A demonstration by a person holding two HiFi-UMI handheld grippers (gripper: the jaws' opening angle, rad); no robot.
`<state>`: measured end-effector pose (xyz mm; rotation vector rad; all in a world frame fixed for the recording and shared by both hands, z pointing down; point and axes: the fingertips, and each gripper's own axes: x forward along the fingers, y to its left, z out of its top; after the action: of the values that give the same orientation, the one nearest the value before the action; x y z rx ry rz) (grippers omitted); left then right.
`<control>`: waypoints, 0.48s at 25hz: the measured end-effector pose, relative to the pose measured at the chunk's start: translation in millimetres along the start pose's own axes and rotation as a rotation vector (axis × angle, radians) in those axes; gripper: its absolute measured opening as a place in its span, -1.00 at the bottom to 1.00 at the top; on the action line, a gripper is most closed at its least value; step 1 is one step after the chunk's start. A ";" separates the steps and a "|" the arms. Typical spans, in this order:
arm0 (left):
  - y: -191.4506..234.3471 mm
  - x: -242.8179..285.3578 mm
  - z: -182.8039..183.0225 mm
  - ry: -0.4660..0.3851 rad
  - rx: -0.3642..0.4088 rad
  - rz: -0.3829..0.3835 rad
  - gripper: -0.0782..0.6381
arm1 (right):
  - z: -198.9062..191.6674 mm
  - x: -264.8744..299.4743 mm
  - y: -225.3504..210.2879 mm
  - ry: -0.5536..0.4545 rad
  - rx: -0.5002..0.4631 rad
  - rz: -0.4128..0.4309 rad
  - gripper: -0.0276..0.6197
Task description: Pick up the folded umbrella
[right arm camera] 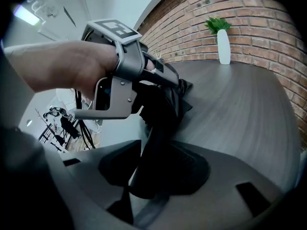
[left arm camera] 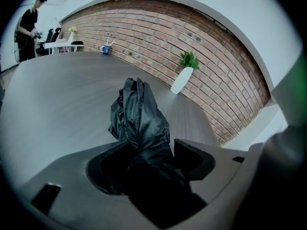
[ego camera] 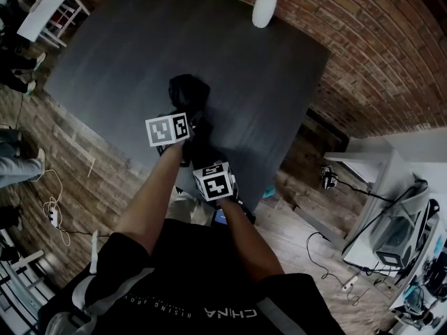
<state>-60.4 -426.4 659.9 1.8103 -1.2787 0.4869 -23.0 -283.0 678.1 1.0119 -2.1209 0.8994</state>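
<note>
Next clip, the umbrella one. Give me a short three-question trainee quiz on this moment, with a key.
1. True or false: only the left gripper has the umbrella between its jaws.
2. Where does the white vase stand? A) upright at the far edge of the table, by the brick wall; B) on its side mid-table; C) on the floor.
3. In one word, what colour is the umbrella?
Key: 1 false, the right gripper has part of it between its jaws too; 2 A; 3 black.
</note>
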 end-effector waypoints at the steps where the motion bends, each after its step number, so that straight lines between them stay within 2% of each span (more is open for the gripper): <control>1: 0.1 0.5 0.5 0.007 0.000 -0.008 0.03 | 0.6 -0.1 -0.5 0.000 0.005 -0.003 -0.44; 8: -6.2 4.8 0.7 0.027 0.038 -0.024 0.01 | 0.6 3.9 2.2 0.012 0.014 0.003 -0.44; 12: -8.1 8.4 2.1 0.014 0.017 -0.019 0.01 | 0.2 8.5 3.3 0.003 0.048 0.018 -0.44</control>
<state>-50.0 -431.9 661.4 1.8287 -1.2500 0.5000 -30.2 -285.0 683.3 1.0162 -2.1179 0.9639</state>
